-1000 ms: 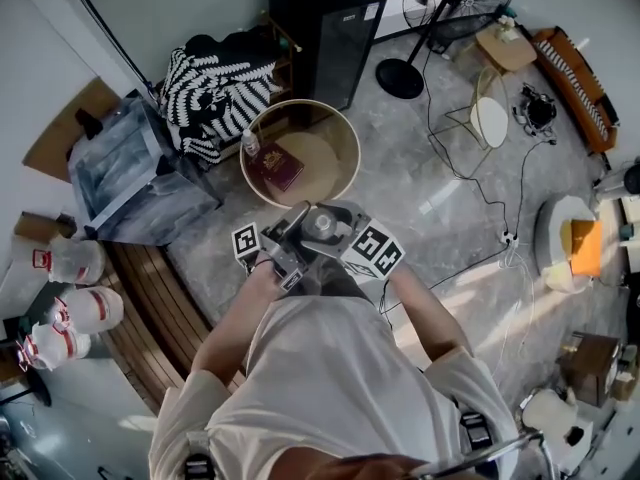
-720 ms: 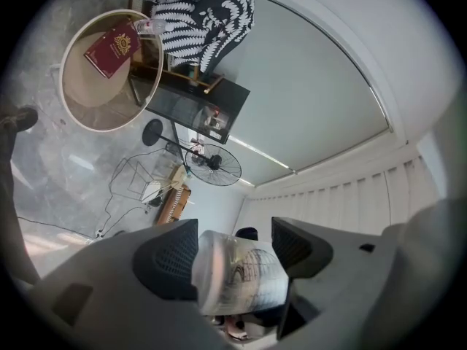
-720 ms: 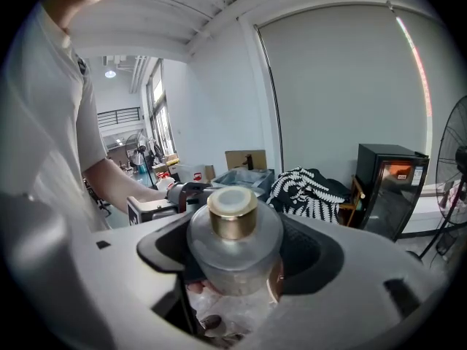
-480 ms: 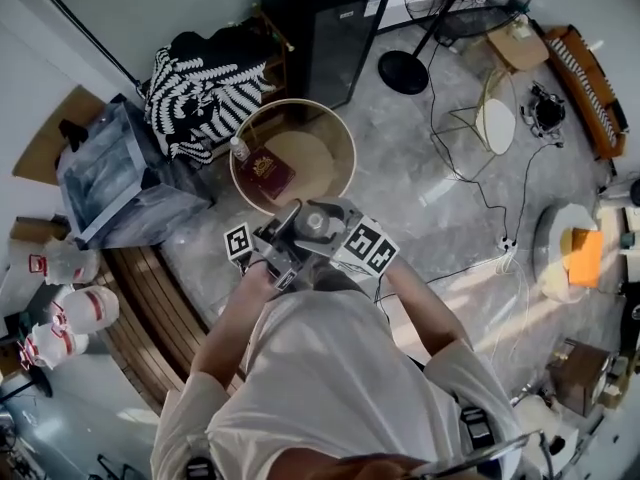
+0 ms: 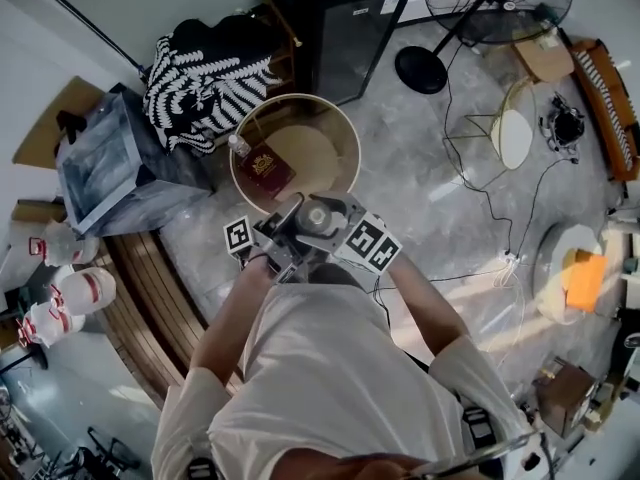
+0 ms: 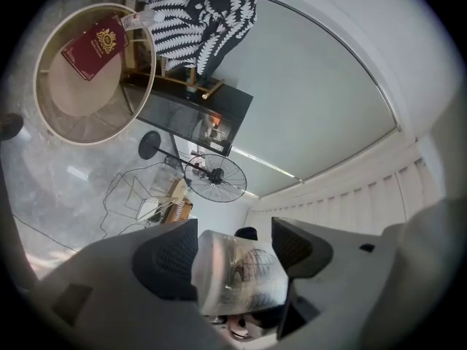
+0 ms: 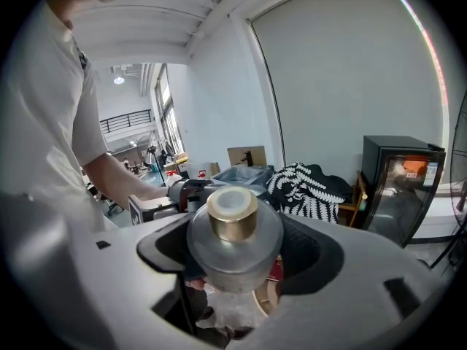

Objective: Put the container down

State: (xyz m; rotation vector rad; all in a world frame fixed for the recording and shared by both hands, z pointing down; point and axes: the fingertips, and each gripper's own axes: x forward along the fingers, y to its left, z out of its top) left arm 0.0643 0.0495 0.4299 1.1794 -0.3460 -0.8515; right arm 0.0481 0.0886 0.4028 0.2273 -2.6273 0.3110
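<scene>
The container (image 5: 320, 215) sits between the left hand-held gripper (image 5: 290, 234) and the right hand-held gripper (image 5: 340, 228) by the near rim of the table (image 5: 325, 163), where a book (image 5: 267, 165) lies left, a bottle (image 5: 238, 146) beside it, and a cabinet (image 5: 340, 28) stands behind.

Bright daylight, fisheye edges (dark vignette)

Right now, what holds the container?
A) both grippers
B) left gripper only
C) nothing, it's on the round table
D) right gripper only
A: the jaws of the left gripper press the container at its clear body, those of the right gripper near its gold cap.
</scene>
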